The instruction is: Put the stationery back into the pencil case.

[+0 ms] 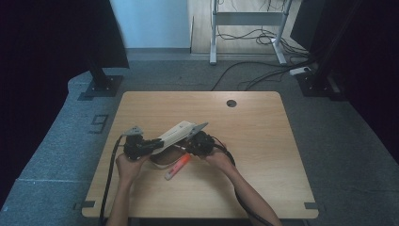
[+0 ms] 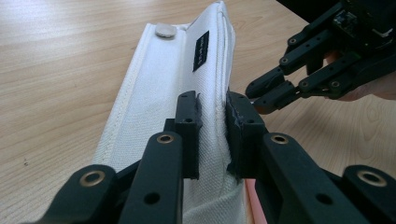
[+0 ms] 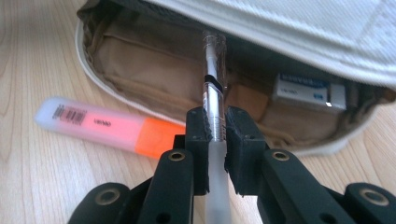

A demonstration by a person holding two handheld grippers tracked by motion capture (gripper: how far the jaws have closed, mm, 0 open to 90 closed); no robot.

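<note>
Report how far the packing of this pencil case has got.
Done: the white pencil case is open, with an eraser already inside. In hand: the left tool pinches the case's flap and holds it up, while the right tool grips a clear pen pointed into the opening. Left: the orange highlighter lies on the table beside the case, and the flap is not yet closed.

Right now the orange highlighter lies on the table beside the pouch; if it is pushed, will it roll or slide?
The highlighter looks flattened rather than round, so it would probably slide, not roll. Its smooth plastic on the smooth wooden table suggests it slips easily. It seems stiff and light, likely skidding from a light nudge.
</note>
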